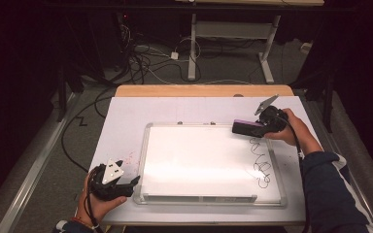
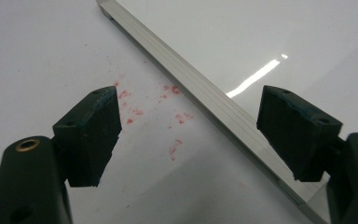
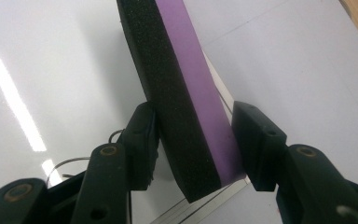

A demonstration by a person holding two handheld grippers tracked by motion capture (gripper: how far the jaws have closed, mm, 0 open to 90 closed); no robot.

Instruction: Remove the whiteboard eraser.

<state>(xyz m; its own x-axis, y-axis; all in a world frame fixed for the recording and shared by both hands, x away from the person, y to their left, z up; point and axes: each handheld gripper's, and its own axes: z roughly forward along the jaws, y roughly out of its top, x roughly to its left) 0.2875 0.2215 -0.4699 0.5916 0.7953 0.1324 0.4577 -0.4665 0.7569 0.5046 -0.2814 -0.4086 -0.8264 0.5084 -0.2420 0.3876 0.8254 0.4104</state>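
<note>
A whiteboard with a silver frame lies flat on the white table cover. Black scribbles run down its right side. My right gripper hovers at the board's upper right corner, shut on a purple and black eraser that stands on edge between the jaws, black felt toward the board. My left gripper sits at the board's lower left corner, open, with its jaws to either side of the frame edge and nothing held.
Red marker flecks stain the table cover left of the board. A wooden table edge runs along the back. Cables and a desk leg frame lie on the floor beyond.
</note>
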